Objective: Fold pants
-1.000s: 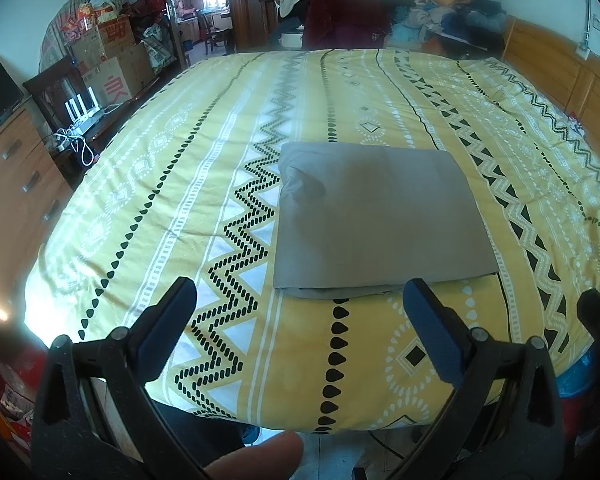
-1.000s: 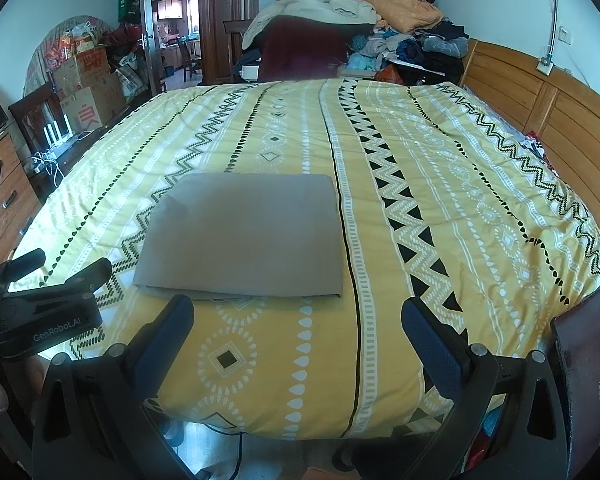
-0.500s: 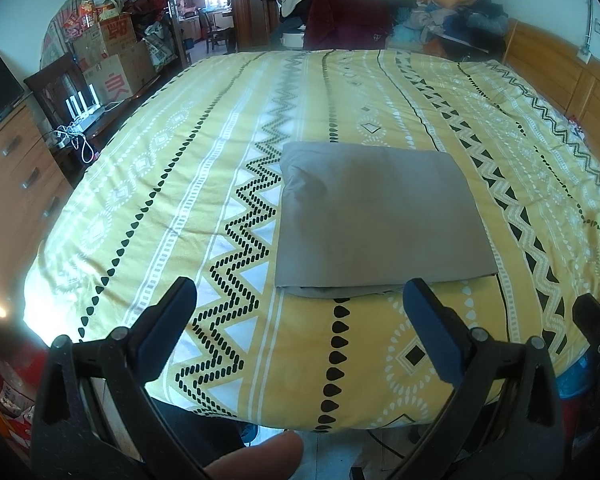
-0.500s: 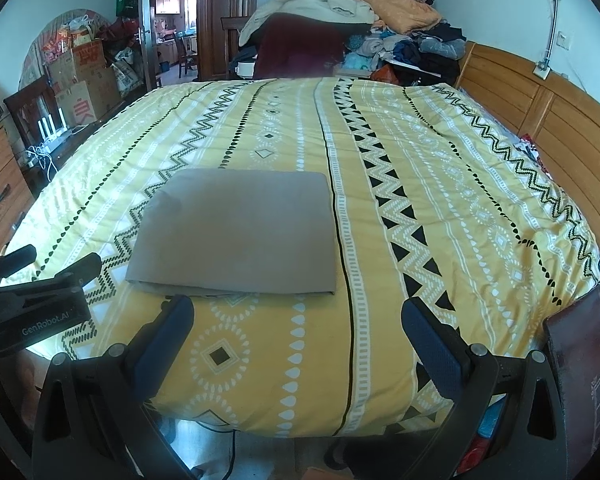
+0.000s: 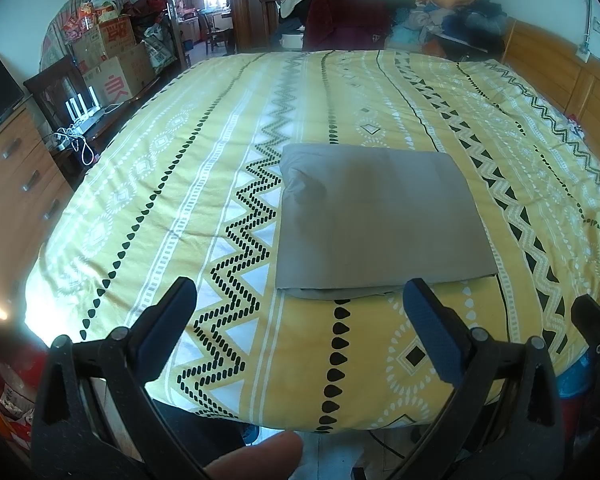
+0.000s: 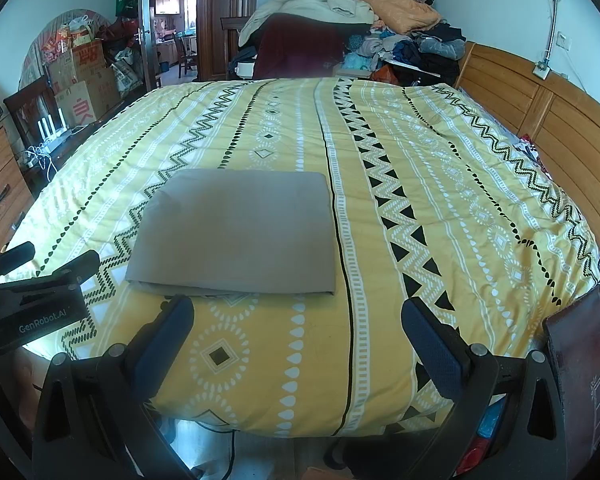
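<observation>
I have both tongs held wide apart and gripping nothing. My left tongs (image 5: pixel 300 304) hang over the near edge of the bed (image 5: pixel 160 208), and the grey pants (image 5: pixel 380 216) lie folded into a flat rectangle just ahead of them, slightly toward their right finger, whose blue pad (image 5: pixel 428 320) sits just short of the bundle's near edge. From my right tongs (image 6: pixel 296 320) the same pants (image 6: pixel 240 232) sit ahead and to the left, their near edge just beyond the left pad (image 6: pixel 168 332). The bundle rests flat on the yellow patterned bedspread (image 6: pixel 440 184), touching neither tongs. I can see the left tongs' body (image 6: pixel 32 296) at the far left of the right view. A pile of clothes (image 6: pixel 340 28) lies beyond the bed, straight ahead, and a wooden headboard (image 6: pixel 548 128) runs along the right.
</observation>
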A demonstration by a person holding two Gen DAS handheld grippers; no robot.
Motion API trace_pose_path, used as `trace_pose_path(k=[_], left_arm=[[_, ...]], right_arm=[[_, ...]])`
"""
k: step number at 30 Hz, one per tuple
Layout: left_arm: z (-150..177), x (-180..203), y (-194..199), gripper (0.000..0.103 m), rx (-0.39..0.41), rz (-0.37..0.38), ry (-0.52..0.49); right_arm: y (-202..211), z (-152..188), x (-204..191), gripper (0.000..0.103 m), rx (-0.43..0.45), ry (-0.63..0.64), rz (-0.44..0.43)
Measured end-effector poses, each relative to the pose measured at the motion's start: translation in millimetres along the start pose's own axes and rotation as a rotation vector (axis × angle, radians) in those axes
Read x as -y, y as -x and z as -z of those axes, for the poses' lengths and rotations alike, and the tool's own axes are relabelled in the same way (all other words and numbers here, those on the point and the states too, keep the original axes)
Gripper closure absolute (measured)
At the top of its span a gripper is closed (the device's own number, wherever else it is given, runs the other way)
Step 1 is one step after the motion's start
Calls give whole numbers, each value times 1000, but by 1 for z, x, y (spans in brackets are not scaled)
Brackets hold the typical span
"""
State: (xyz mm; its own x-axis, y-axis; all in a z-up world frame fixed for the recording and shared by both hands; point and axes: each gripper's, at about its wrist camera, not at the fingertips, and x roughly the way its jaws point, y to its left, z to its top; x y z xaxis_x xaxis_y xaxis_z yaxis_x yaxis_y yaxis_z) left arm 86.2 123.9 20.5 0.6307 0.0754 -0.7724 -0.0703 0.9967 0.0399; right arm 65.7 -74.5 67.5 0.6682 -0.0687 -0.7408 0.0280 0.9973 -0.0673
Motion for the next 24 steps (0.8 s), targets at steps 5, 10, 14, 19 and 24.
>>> trace_pose_path(k=[5,10,14,19,24], left_arm=[[-2,-1,-1,0,1,-1,-3],[-3,0,-3,0,4,-2,-9],[-4,1,-2,0,6,-2,-12],[-5,2,-2,0,10,-2,-17],[-6,3,-1,0,22,0,-21]], right_arm=[[0,-1,1,0,0,-4,-3],[-1,-1,1,0,-2,-5,-10],[-2,-2,1,0,2,-5,-14],[-3,-4,1,0,1,-9,-26],[-3,-5,0,0,3,-12,-35]])
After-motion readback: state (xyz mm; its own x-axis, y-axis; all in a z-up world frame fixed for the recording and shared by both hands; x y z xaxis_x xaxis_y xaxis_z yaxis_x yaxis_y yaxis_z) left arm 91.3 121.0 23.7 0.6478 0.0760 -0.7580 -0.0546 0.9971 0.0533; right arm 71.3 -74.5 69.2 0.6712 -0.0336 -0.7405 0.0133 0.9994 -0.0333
